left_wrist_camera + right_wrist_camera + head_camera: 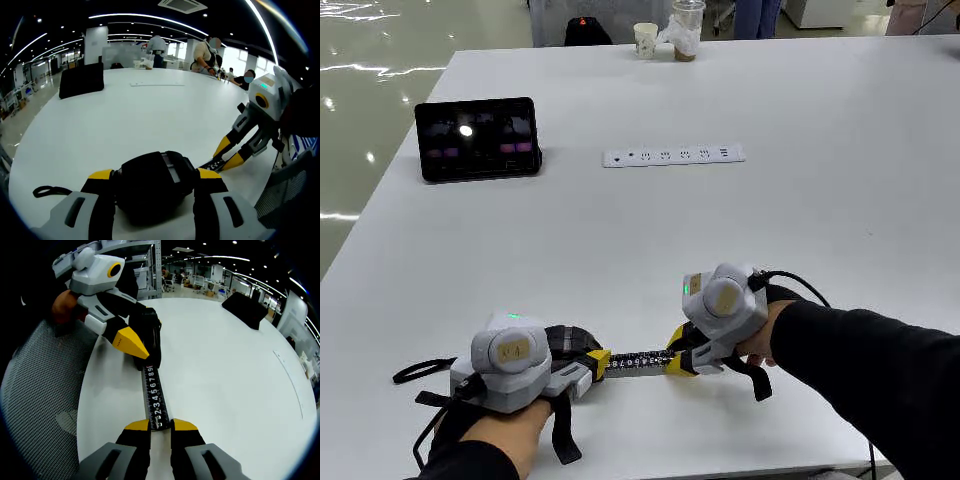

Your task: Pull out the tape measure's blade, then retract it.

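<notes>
While left gripper [155, 176] is clamping tape measure [152, 192], right gripper [160, 426], pinching blade [152, 392] tip, should be pulling straight right, level.

Pretty sure it's a big open-plan office: long white table [770, 220] with a power strip [673, 156] and tablet [477, 138], ceiling strip lights [150, 17], glossy floor [370, 60].

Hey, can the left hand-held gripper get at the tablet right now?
Probably not yet: the left hand-held gripper is shut on the tape measure, though nothing stands between it and the tablet.
</notes>
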A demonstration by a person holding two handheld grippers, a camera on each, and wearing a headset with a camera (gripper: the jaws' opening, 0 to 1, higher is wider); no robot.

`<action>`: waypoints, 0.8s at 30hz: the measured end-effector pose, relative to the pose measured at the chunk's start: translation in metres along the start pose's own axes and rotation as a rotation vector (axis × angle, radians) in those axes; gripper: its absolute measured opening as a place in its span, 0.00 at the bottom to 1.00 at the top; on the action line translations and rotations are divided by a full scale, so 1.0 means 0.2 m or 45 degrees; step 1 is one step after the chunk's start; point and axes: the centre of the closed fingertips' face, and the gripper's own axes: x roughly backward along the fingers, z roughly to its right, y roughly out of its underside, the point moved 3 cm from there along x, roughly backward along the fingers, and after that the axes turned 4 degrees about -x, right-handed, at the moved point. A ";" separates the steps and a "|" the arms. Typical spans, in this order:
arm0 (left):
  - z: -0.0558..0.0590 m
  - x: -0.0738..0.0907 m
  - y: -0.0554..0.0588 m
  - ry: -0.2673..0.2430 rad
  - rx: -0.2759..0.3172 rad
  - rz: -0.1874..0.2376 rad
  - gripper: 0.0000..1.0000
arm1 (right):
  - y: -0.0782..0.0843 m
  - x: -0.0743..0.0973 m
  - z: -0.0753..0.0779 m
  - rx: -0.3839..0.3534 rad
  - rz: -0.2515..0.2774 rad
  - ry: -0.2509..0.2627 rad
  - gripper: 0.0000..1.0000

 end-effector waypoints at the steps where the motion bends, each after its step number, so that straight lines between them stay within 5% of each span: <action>1: 0.00 0.00 0.00 0.000 0.000 0.000 0.58 | 0.00 0.00 0.00 0.001 0.000 0.000 0.12; 24: 0.00 0.00 0.00 0.006 0.004 0.002 0.58 | -0.05 -0.03 -0.03 0.001 0.030 0.007 0.12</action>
